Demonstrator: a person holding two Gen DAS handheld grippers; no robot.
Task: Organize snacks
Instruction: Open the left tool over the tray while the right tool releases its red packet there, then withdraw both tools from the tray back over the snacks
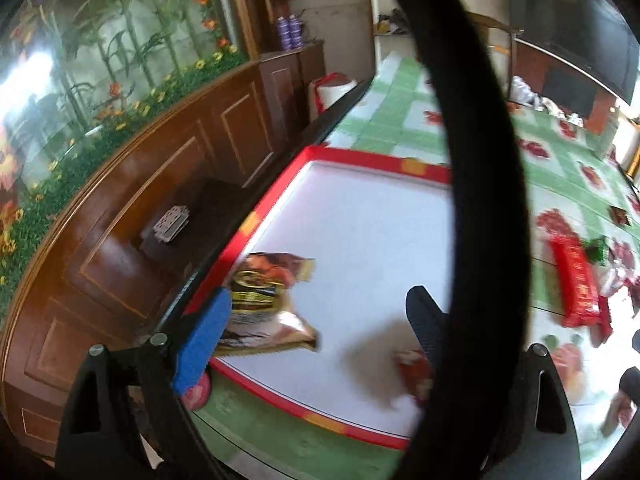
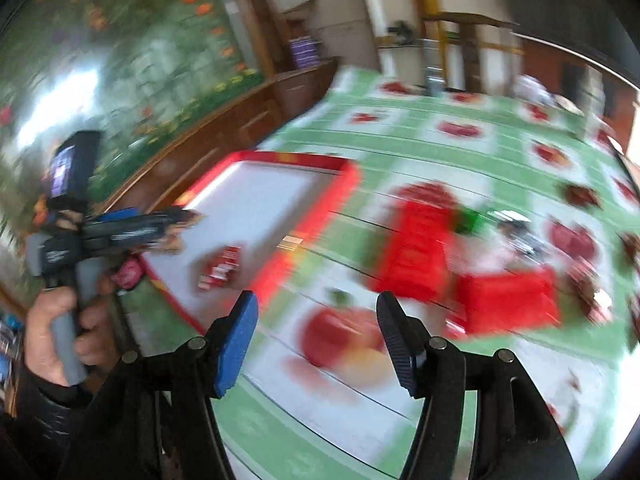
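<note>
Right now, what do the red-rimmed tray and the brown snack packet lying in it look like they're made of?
The tray looks like rigid plastic or coated board: a smooth matte white floor and a glossy red rim. I cannot tell which. The brown snack packet looks like thin printed foil or plastic film: shiny, crinkled, with crimped ends.

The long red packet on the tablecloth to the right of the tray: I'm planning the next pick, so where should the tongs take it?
Grip the long red packet across its narrow middle, coming from above. It lies flat on the tablecloth with its long sides free, outside the tray.
</note>
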